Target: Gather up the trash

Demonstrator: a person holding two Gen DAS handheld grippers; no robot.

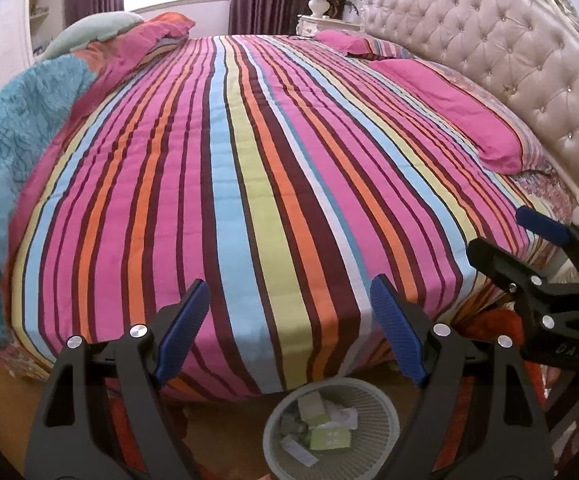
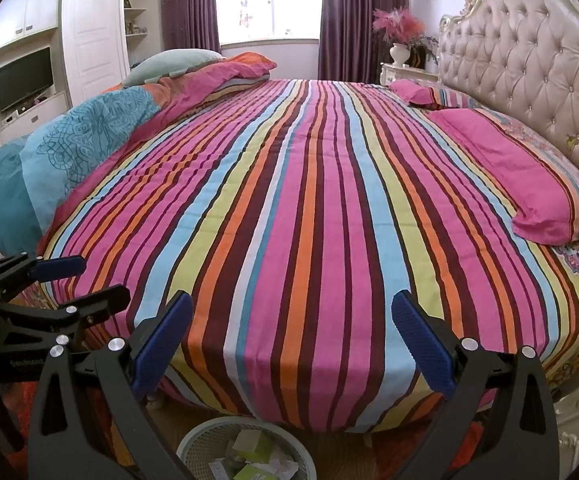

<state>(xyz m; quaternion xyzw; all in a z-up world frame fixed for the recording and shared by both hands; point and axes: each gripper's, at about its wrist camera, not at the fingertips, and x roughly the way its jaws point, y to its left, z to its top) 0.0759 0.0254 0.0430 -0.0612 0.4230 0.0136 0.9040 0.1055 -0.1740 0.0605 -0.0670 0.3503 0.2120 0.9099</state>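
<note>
A round pale mesh waste basket [image 1: 387,406] stands on the floor at the foot of the bed, right under both grippers. It holds trash: green cartons [image 1: 329,438] and crumpled paper. In the right wrist view the basket [image 2: 209,432] shows at the bottom edge with a green carton [image 2: 254,446] inside. My left gripper [image 1: 289,286] hangs open above the basket with nothing between its blue pads. Just to its right, my right gripper [image 2: 292,302] is open and empty too. Each one appears in the other's view: the right gripper [image 1: 507,238] and the left gripper [image 2: 89,282].
A round bed with a striped cover [image 1: 249,160] fills the space ahead. Pink pillows [image 2: 529,172] lie by the tufted headboard [image 2: 529,60]. Folded quilts [image 2: 89,132] sit on the bed's left side. A nightstand with a vase [image 2: 399,54], a wardrobe and a TV [image 2: 23,76] stand beyond.
</note>
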